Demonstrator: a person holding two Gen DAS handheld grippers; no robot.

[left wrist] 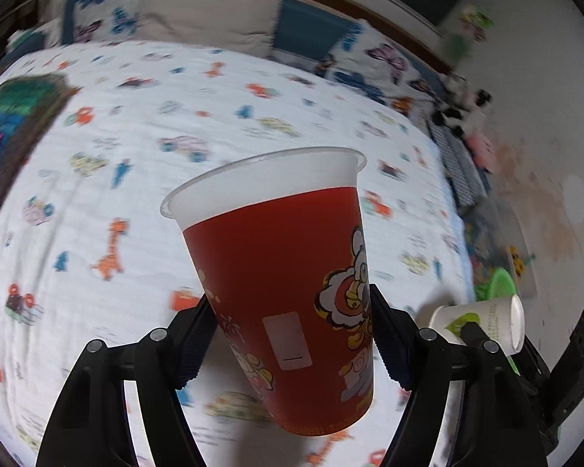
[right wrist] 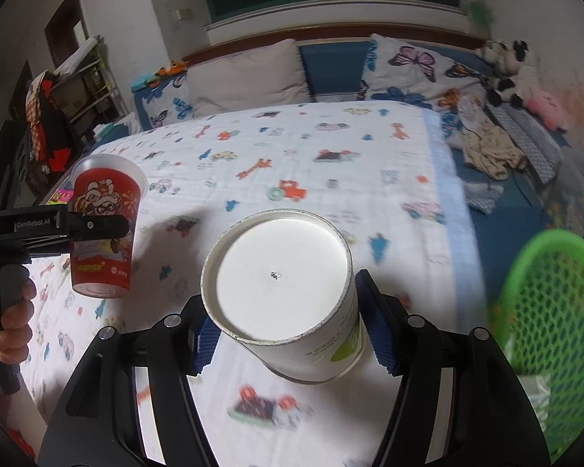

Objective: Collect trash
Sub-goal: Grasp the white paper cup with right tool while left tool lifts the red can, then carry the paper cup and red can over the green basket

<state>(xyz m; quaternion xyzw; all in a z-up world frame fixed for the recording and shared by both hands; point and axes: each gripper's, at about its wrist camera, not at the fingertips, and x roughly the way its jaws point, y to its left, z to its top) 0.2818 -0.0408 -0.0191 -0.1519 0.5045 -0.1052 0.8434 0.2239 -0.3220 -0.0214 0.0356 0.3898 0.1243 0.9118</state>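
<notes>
Gripping the red printed cup point(left wrist: 280, 284) mid-wall, the left gripper point(left wrist: 292, 344) keeps it upright; the right gripper point(right wrist: 288, 338) clamps a white paper cup point(right wrist: 292, 292), base outward, above the bed's right edge near the green mesh basket point(right wrist: 553, 295), likely their destination.

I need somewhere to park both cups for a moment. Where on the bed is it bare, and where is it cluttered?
The middle of the bedspread lies bare, from the pillows toward the grippers. Crowded: clothes and plush toys along the right edge, a book at the left edge, the green basket off the right side.

cups point(right wrist: 101, 233) above bed point(right wrist: 292, 163) | basket point(right wrist: 545, 311) right of bed
</notes>
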